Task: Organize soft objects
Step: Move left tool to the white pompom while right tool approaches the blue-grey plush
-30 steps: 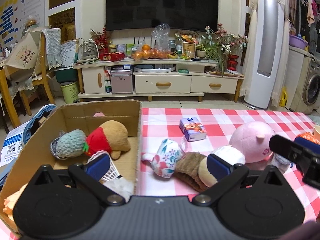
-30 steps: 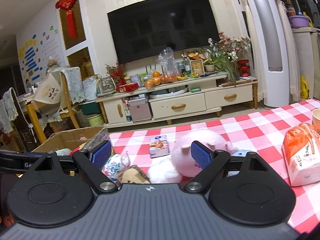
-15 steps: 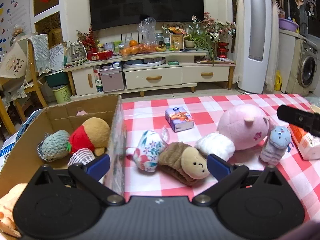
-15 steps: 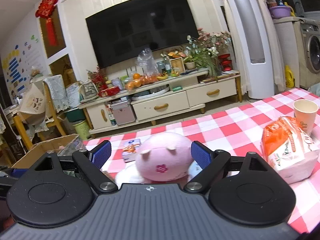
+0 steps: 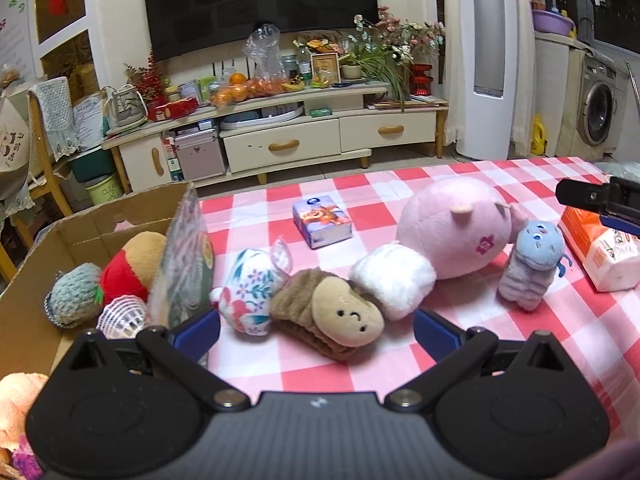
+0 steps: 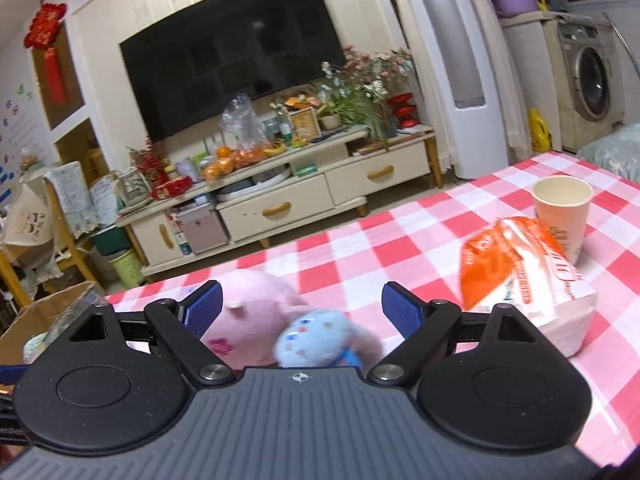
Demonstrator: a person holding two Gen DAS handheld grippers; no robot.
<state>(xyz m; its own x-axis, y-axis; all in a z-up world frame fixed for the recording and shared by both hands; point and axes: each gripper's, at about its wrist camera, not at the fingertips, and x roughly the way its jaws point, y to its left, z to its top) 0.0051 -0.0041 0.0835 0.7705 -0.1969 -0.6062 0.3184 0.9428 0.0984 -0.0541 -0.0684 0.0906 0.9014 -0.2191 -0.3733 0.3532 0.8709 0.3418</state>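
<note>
1. We have the cardboard box point(image 5: 36, 280) at the table's left edge as the collecting place; it already holds several soft toys, among them a red-and-tan plush point(image 5: 128, 268) and a grey knitted piece point(image 5: 74, 294).
2. The toys not yet sorted lie in a row across the checked tablecloth point(image 5: 480, 360), near its front edge: a floral plush point(image 5: 248, 292), a brown plush with a face point(image 5: 332, 320), a white plush point(image 5: 394, 284), the pink pig point(image 5: 456, 226) and a small blue-grey plush point(image 5: 530, 264).
3. Our left gripper point(image 5: 316, 330) sits low and level, its tongs spread apart and empty, framing the brown plush, which we judge to be its next pick.
4. Our right gripper point(image 6: 302, 314), also spread and empty, hovers over the blue-grey plush point(image 6: 316, 340), the pig point(image 6: 248, 312) just behind; the tissue pack point(image 6: 524, 288) and paper cup point(image 6: 562, 208) lie towards the right edge.
</note>
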